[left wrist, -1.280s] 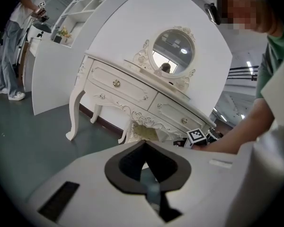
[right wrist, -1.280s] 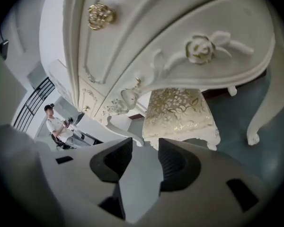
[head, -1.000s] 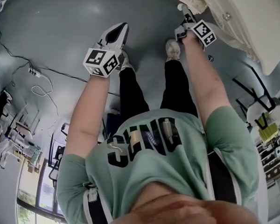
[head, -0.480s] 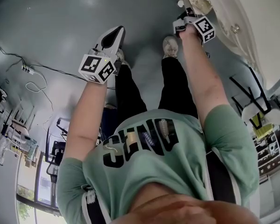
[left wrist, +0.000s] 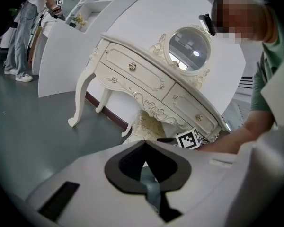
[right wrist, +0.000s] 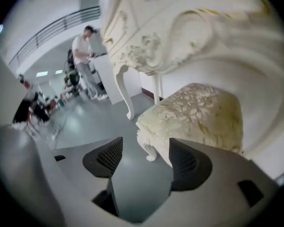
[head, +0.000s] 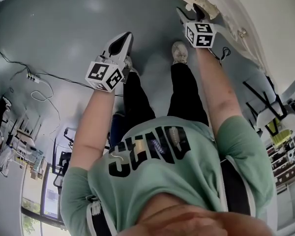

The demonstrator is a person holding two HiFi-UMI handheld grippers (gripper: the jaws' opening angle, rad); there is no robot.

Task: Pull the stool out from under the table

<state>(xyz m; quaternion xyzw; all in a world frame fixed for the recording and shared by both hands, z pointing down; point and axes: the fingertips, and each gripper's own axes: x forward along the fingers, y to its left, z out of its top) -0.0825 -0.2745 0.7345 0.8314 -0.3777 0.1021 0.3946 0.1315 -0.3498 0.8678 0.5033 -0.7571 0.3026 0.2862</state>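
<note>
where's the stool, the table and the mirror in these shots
stool [right wrist: 203, 110]: right gripper view, on its patterned cushion top.
table [left wrist: 149, 78]: left gripper view, on a drawer front.
mirror [left wrist: 189, 50]: left gripper view, on the middle of the glass.

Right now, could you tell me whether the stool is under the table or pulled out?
Tucked under: the stool sits beneath the table, its cushion below the carved front rail.
</note>
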